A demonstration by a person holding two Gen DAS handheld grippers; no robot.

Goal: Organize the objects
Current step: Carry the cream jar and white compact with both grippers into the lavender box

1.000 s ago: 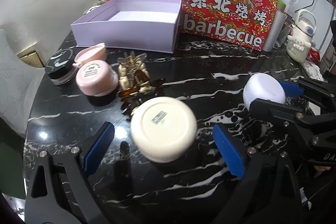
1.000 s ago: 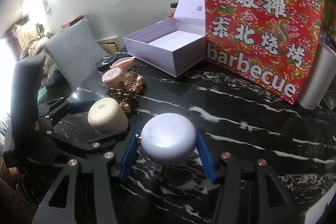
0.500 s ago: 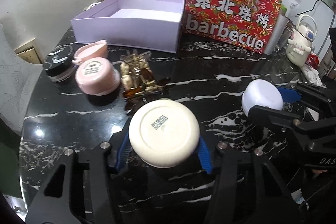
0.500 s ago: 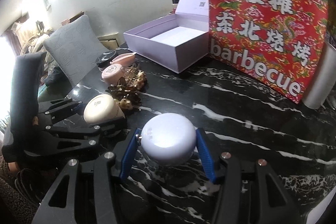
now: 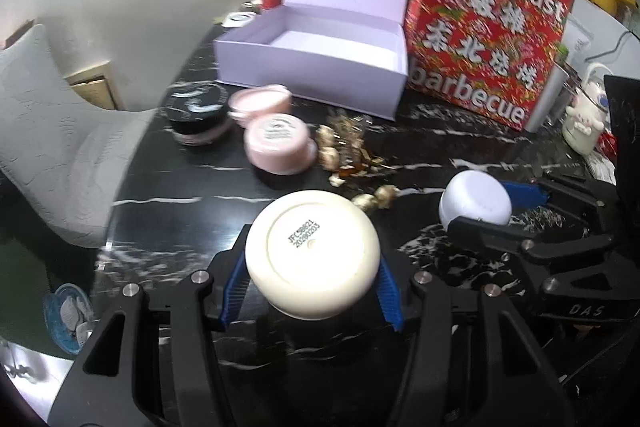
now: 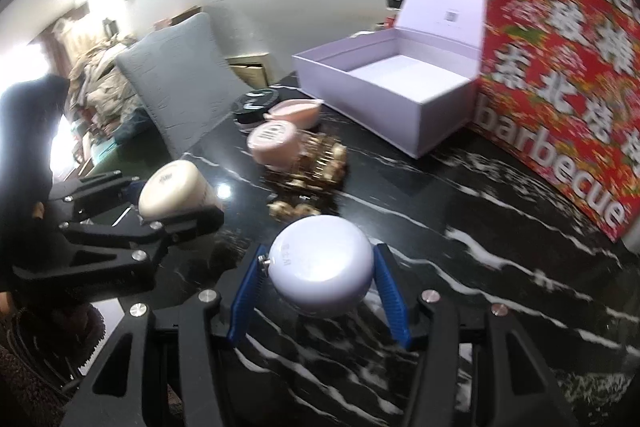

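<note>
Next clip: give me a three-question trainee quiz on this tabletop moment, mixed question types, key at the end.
1. True or false: the lavender box beside the red barbecue bag has its lid open and nothing visible inside.
2. Multiple choice: the left tongs are shut on which item? A) the pink jar B) the cream jar C) the black-lidded jar
3. Short answer: what do the right tongs hold, and what lies on the black marble table between that item and the pink jar?

Key
1. True.
2. B; it is bottom up, with a printed code showing.
3. A pale lavender round case; a pile of gold and amber hair clips.
</note>
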